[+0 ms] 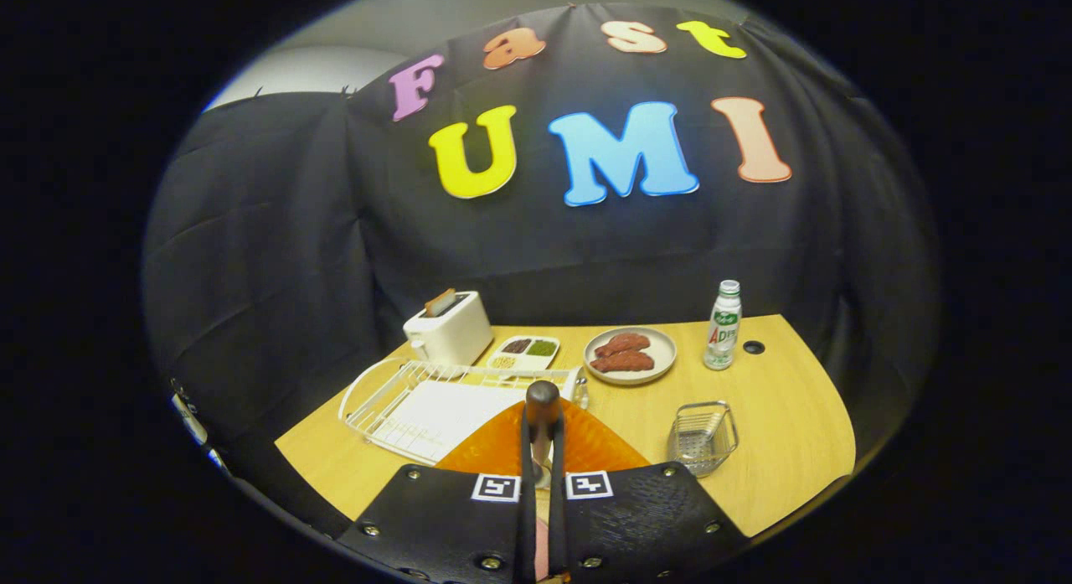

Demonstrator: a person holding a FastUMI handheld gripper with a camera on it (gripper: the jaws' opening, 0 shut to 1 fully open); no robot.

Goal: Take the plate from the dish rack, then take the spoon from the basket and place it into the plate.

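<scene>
Gripping spoon (543, 400) dark handle, tool (543, 475) closed, above orange plate (502, 446).

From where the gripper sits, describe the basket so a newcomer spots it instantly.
On the wooden table, look just ahead of the gripper, off to the side of the orange plate. The basket is small and see-through; the white wire dish rack is bigger.

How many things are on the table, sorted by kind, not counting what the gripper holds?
Racks and baskets: 2, white dish rack, clear basket
Dishes: 3, orange plate, food plate, divided tray
Appliances: 1, toaster
Bottles: 1, bottle
Total: 7
</scene>
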